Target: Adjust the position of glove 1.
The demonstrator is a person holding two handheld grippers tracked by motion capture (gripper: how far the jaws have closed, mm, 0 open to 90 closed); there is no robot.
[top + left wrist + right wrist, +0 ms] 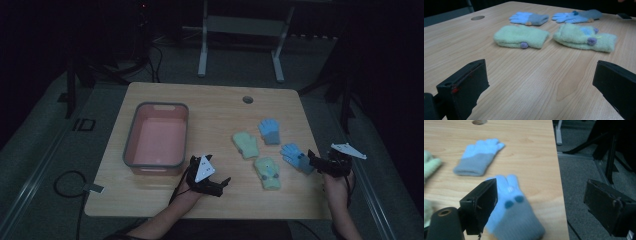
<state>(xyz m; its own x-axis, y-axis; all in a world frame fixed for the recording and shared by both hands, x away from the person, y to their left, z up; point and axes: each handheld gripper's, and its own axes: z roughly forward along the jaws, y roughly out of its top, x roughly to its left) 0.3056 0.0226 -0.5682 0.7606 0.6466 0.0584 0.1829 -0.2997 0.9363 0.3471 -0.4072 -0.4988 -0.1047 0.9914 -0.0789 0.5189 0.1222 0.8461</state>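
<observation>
Four small gloves lie on the right half of the wooden table [215,107]. Two are green: one [245,144] [521,36] farther back, one [267,173] [584,37] nearer with purple and blue decorations. Two are blue with grey cuffs: the far one [270,131] [477,157] and the near one [295,156] [511,215] by the right edge. My right gripper [314,162] [541,200] is open at the table's right edge, and the near blue glove's cuff lies against its left jaw. My left gripper [220,186] [540,85] is open and low over bare wood, facing the green gloves.
A pink bin with a grey rim [131,135] sits on the left half of the table. A round cable hole [247,99] lies near the far edge. Grey floor drops away past the right edge [584,170]. A white desk frame [202,50] stands beyond the table.
</observation>
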